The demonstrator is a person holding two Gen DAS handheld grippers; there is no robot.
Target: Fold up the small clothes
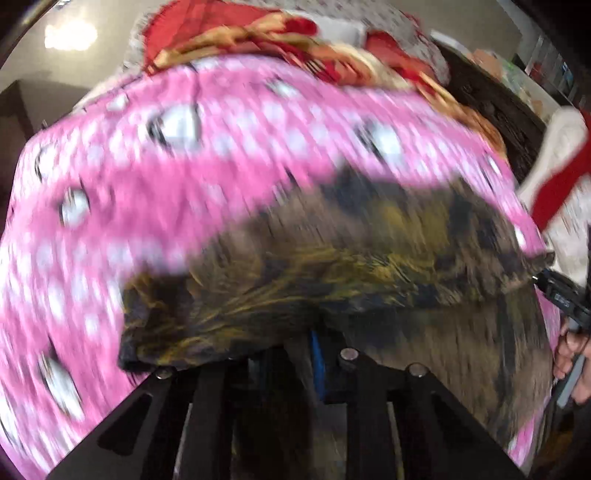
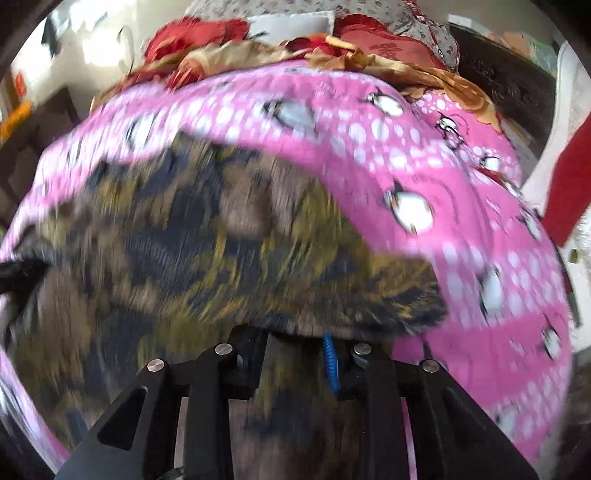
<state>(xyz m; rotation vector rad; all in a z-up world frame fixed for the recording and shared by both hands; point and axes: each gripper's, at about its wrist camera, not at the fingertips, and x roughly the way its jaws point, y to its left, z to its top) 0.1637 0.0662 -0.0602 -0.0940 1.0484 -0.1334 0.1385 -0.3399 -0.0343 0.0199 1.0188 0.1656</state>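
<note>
A small garment with a brown, black and yellow pattern (image 1: 351, 258) lies over a pink dotted bedspread (image 1: 147, 192). My left gripper (image 1: 310, 350) is shut on one edge of the garment, which drapes over its fingers. My right gripper (image 2: 306, 350) is shut on the other edge of the same garment (image 2: 207, 236), which hides its fingertips. The right gripper also shows at the right edge of the left wrist view (image 1: 561, 295), with a hand on its handle. Both views are motion-blurred.
A heap of red, gold and floral cloth (image 1: 280, 33) lies at the far side of the pink bedspread (image 2: 461, 229). Dark carved wooden furniture (image 2: 506, 85) stands at the back right. A white and red item (image 1: 557, 177) is at the right.
</note>
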